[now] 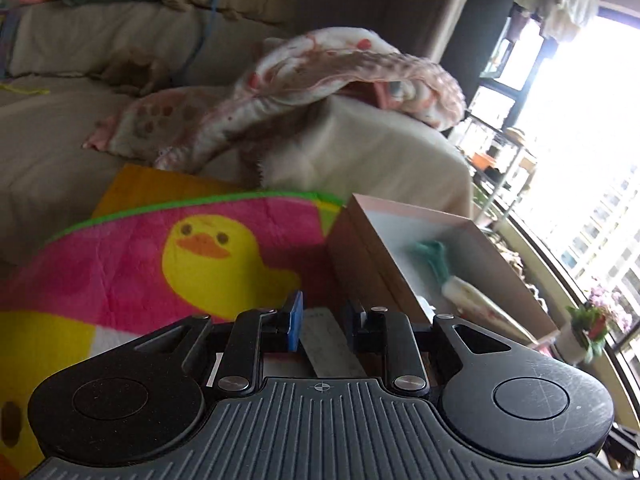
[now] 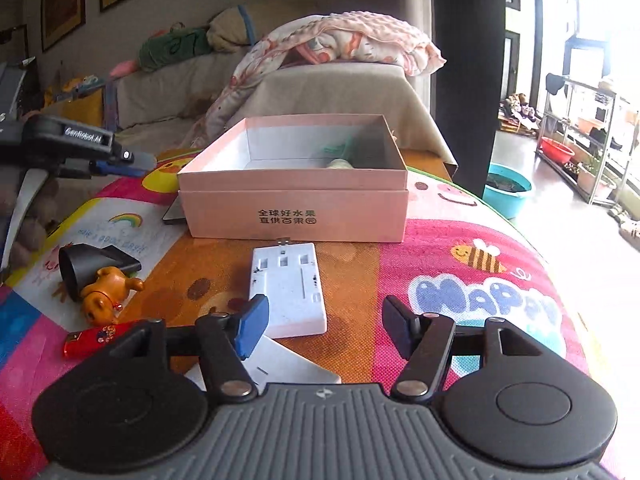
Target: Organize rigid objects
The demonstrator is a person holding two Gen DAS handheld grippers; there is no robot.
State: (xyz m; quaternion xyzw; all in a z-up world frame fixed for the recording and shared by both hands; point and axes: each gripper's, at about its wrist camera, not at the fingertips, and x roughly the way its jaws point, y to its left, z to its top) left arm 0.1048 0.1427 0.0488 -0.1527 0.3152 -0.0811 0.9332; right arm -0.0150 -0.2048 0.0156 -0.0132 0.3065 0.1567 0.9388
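A pink cardboard box (image 2: 294, 208) stands open on the colourful play mat; a toy radish with green leaves (image 1: 468, 290) lies inside it. My left gripper (image 1: 322, 322) is shut on a flat grey ruler-like piece (image 1: 328, 340), held beside the box's left wall (image 1: 360, 264); it shows at the far left of the right wrist view (image 2: 132, 162). My right gripper (image 2: 324, 324) is open and empty, just above a white flat plug board (image 2: 288, 288) in front of the box. A black funnel-shaped nozzle (image 2: 86, 266), an orange toy figure (image 2: 106, 288) and a red lighter (image 2: 96, 338) lie at the left.
A white card (image 2: 288, 364) lies under my right gripper. A dark flat thing (image 2: 174, 212) pokes out by the box's left corner. A sofa with a patterned blanket (image 2: 340, 44) stands behind. The mat's right edge (image 2: 532, 240) drops to the floor, where a teal basin (image 2: 508, 190) sits.
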